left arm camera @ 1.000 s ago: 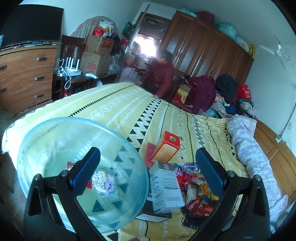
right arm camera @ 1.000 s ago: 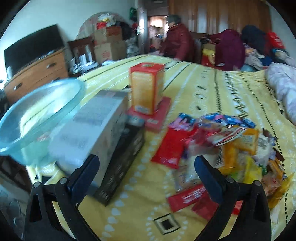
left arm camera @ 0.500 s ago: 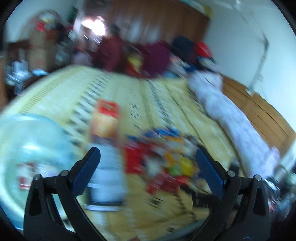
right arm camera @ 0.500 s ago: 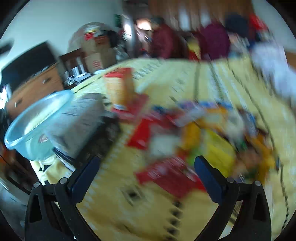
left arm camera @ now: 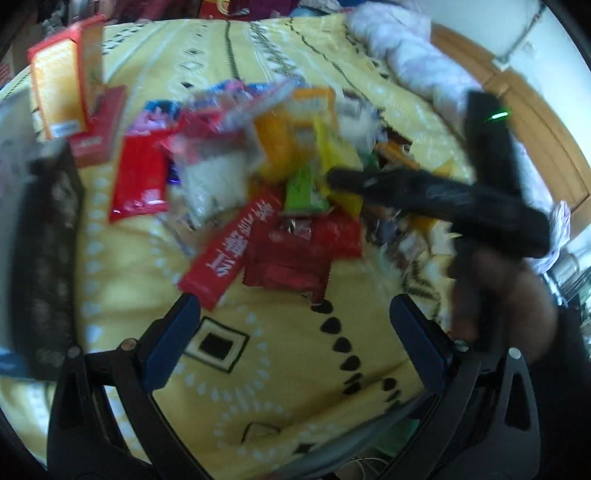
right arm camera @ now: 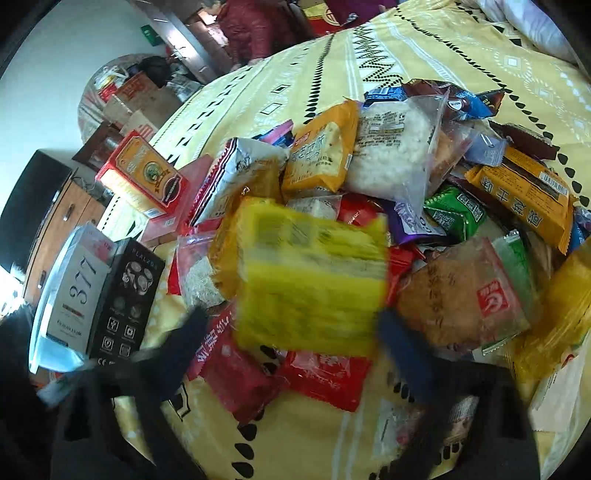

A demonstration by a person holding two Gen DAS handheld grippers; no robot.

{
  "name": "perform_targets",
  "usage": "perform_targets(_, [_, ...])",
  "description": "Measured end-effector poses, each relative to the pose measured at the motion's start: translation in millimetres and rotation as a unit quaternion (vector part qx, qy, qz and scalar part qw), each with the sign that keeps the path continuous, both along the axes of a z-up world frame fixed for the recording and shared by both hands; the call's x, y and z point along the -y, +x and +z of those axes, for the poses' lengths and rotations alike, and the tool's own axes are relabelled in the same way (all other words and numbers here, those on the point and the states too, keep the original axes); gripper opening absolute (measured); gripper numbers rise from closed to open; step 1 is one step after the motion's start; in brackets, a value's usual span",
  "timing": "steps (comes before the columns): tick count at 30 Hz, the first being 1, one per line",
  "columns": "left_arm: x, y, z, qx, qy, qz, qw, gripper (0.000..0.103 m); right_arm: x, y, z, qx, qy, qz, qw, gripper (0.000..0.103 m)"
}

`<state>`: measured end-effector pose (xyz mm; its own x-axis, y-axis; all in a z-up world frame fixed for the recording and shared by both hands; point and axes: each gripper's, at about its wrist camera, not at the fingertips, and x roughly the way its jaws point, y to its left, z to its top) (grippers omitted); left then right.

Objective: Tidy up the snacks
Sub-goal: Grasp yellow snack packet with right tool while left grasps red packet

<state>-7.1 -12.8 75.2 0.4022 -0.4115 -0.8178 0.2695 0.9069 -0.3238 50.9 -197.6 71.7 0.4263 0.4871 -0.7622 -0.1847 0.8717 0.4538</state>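
A heap of snack packets (left arm camera: 280, 177) lies on the yellow patterned bedspread (left arm camera: 258, 369). My left gripper (left arm camera: 291, 306) hangs open over bare bedspread just short of the heap, with nothing between its fingers. In the right wrist view a blurred yellow packet (right arm camera: 310, 273) sits between the fingers of my right gripper (right arm camera: 295, 325), whose jaws are closing on it. The right finger touches its edge; a small gap shows at the left finger. The right gripper's black body (left arm camera: 443, 199) and the hand holding it (left arm camera: 498, 295) reach into the heap from the right.
Left of the heap stand an orange-red box (right arm camera: 144, 177), a white box marked 377 (right arm camera: 74, 280) and a black box (right arm camera: 125, 295). A wooden dresser (right arm camera: 62, 206) is beyond the bed's edge. A person in red (right arm camera: 251, 26) stands at the far side. Pale bedding (left arm camera: 406, 55) lies at the back right.
Both views have swung down and right, away from the glass bowl and boxes and onto the snack heap. The right jaws have narrowed around a yellow packet. The left jaws have stayed wide.
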Motion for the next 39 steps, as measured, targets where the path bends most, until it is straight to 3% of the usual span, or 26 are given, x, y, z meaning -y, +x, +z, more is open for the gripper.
perform_targets(3, [12,2,-8,0.019,0.010,-0.022,0.9995,0.101,12,-21,15,0.033,0.010,0.001,0.999,0.070])
perform_targets(6, [21,10,-19,0.014,0.016,-0.021,0.9996,0.093,24,-49,24,0.041,0.032,0.011,0.999,0.049])
perform_targets(10, [28,22,-38,-0.005,0.021,-0.024,0.9995,0.087,40,-95,21,0.039,-0.017,0.005,0.999,0.050])
perform_targets(11, [30,24,-44,-0.010,0.018,-0.027,0.9994,0.084,44,-103,16,0.029,-0.021,0.003,0.999,0.052])
perform_targets(13, [34,25,-48,-0.005,0.018,-0.033,0.9993,0.070,49,-115,9,0.014,-0.029,0.006,0.999,0.067])
perform_targets(14, [35,24,-47,0.000,0.020,-0.033,0.9993,0.053,51,-118,8,0.015,-0.033,0.010,0.999,0.071])
perform_targets(17, [29,22,-41,0.001,0.009,-0.030,0.9995,0.046,52,-119,11,0.024,-0.044,0.020,0.999,0.079])
perform_targets(20, [18,7,-32,0.007,0.017,-0.038,0.9991,0.046,41,-116,22,0.054,-0.063,0.053,0.995,0.085])
perform_targets(25, [-10,-13,-32,-0.006,0.016,-0.033,0.9993,0.046,-1,-96,28,0.094,-0.128,0.178,0.971,0.089])
perform_targets(29, [-18,-13,-39,-0.015,0.005,-0.023,0.9996,0.047,-23,-69,22,0.107,-0.180,0.240,0.948,0.090])
perform_targets(33, [-18,-12,-41,-0.018,0.001,-0.026,0.9995,0.047,-49,-52,7,0.117,-0.249,0.310,0.910,0.091])
perform_targets(35, [-15,-11,-40,-0.016,-0.002,-0.028,0.9995,0.047,-57,-47,-2,0.120,-0.269,0.329,0.897,0.092])
perform_targets(37, [-12,-9,-40,-0.014,-0.001,-0.028,0.9995,0.047,-63,-42,-11,0.118,-0.281,0.330,0.893,0.092])
perform_targets(39, [-10,-8,-39,-0.010,0.001,-0.026,0.9996,0.047,-63,-37,-19,0.115,-0.274,0.318,0.900,0.091])
